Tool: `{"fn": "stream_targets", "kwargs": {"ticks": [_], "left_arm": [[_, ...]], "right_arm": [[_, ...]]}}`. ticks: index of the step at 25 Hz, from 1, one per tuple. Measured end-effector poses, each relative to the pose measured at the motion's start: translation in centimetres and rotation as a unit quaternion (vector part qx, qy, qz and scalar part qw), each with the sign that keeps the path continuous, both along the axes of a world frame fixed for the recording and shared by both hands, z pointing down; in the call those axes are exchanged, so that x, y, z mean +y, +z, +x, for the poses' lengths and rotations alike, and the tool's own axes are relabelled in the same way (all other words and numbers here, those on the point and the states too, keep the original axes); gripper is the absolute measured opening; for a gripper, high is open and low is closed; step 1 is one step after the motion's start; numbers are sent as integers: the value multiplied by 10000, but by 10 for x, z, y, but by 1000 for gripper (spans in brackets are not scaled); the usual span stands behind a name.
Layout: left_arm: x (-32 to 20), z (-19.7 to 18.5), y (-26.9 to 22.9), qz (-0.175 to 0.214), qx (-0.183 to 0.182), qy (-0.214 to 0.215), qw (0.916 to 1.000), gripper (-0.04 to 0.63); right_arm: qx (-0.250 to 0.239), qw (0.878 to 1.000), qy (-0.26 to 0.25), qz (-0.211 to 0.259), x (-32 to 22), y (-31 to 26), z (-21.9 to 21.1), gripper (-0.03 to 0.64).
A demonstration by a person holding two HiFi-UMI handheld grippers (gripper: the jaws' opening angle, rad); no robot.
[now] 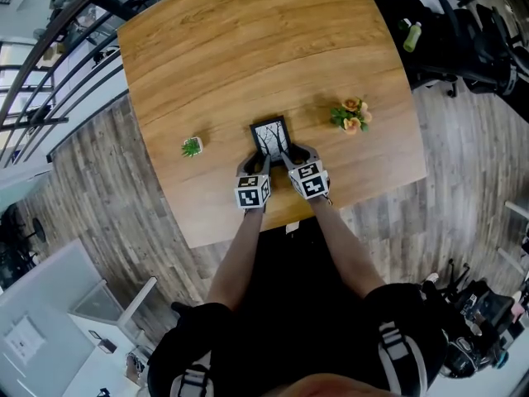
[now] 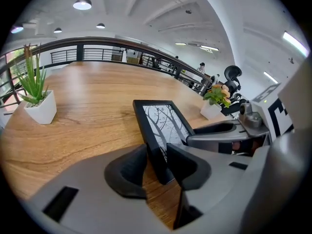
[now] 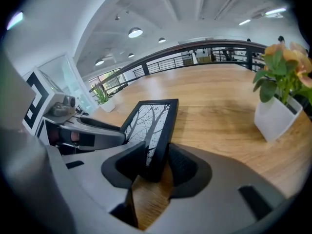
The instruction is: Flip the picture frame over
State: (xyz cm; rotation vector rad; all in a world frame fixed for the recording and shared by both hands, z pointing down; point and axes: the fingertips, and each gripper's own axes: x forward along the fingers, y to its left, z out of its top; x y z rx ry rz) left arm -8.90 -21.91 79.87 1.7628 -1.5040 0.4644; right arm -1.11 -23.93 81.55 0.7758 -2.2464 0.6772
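Observation:
A black picture frame (image 1: 270, 136) with a bare-tree print lies picture side up near the front edge of the wooden table (image 1: 248, 40). My left gripper (image 1: 261, 161) holds its near left corner and my right gripper (image 1: 286, 157) its near right corner. In the left gripper view the frame's edge (image 2: 163, 123) stands between the pads of the left gripper (image 2: 157, 162), which touch it on both sides. The right gripper (image 3: 155, 162) likewise clamps the frame (image 3: 151, 123). The near end looks slightly raised. The frame's back is hidden.
A small green plant in a white pot (image 1: 192, 147) stands left of the frame, and a pot of orange flowers (image 1: 351, 116) stands to its right. The table's front edge runs just behind the grippers. A railing and office chairs lie beyond the table.

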Motion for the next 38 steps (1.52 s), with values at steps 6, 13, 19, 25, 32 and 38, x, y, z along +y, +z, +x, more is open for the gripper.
{"fn": "stream_targets", "kwargs": {"ticks": [6,13,19,25,32,38], "left_arm": [[-1,-2,1,-27,-103,-10,9999,130],[-4,-6,-5,61,-139,-34,9999,130],[-3,-11,-13,183,-152,-76,9997,130],[3,-15,-26,299,-138,-91,9994,130],[2,-21,-54,654,-153,29,9977,129],[10,-33,-75,855,-229,83,9960,82]], "right_arm": [[94,9999,-64,-54,0,1,1,164],[157,9999,-56,6,-1,1,-2,167],[108,9999,101,-58,-7,-5,6,176],[58,9996,272,69,-7,-18,11,176],[-6,9968,588,535,-6,-45,16,110],[-70,9928,724,947,-3,-73,20,6]]}}
